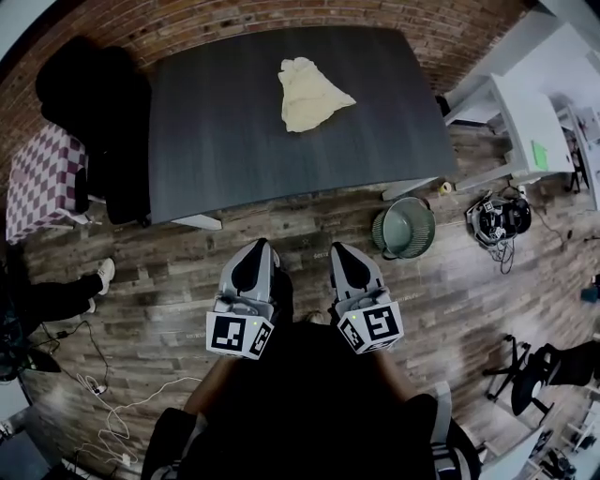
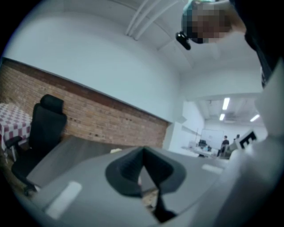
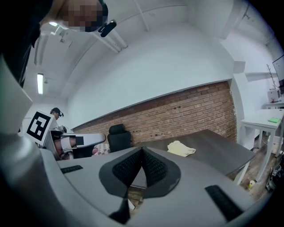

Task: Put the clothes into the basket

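Floorboards [image 1: 309, 220] of wood plank lie open between the person's body and the near edge of the dark tabletop [image 1: 234, 131], with nothing standing in the strip straight ahead of the two claws. Loose white cables [image 1: 103, 389] trail over the floor at the lower left, and someone's leg and shoe [image 1: 98, 274] stand at the left, well apart from both tools. The left claw [image 1: 257, 246] and right claw [image 1: 339, 249] are held side by side close to the body, both aimed at the tabletop and short of its edge. In the left gripper view the left claw [image 2: 143, 153] has its dark ribbed pads meeting at the tip with nothing caught between them; the right claw [image 3: 142, 153] is pressed together the same way and is likewise empty. The round grey-green basket [image 1: 405, 228] sits on the floor to the right of the right claw, just off the tabletop's near right corner and beside a white leg [image 1: 408, 187]. Farther on, a single pale yellow cloth [image 1: 311, 94] lies crumpled in a loose, roughly triangular heap on the far half of the tabletop, right of centre, clear of every edge. A black chair [image 1: 89, 94] and a brick wall [image 1: 281, 19] close off the far side.
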A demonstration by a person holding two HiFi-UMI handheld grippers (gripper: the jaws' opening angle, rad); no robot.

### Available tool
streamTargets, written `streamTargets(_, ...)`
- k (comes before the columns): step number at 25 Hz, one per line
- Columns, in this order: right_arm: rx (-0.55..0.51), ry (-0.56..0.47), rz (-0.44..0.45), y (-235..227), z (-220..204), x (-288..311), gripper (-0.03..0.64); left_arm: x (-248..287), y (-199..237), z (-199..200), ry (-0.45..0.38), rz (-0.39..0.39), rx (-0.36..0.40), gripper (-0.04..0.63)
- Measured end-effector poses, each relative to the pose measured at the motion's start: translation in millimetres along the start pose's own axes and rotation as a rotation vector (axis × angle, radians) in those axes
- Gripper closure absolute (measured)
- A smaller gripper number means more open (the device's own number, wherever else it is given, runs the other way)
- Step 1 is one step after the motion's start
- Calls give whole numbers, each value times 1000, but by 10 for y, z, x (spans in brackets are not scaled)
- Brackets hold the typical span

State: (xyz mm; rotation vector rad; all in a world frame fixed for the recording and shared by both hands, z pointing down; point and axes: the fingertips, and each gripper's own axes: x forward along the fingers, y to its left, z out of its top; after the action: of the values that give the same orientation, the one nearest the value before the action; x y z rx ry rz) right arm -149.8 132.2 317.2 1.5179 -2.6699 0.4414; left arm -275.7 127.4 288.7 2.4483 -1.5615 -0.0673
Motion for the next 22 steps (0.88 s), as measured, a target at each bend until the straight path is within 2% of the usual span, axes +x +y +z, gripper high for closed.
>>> streamTargets(10,-16,19,-62,-3,210,970,612,519,771,286,1,-72,-9,589)
streamTargets(15,-36,18,-84,21,301,1330,612,701,1032,414,-14,-101,-9,589)
streamTargets(22,-40,15,-86,46,396,1645,612,860,1222,443,-6,-103,-38,589)
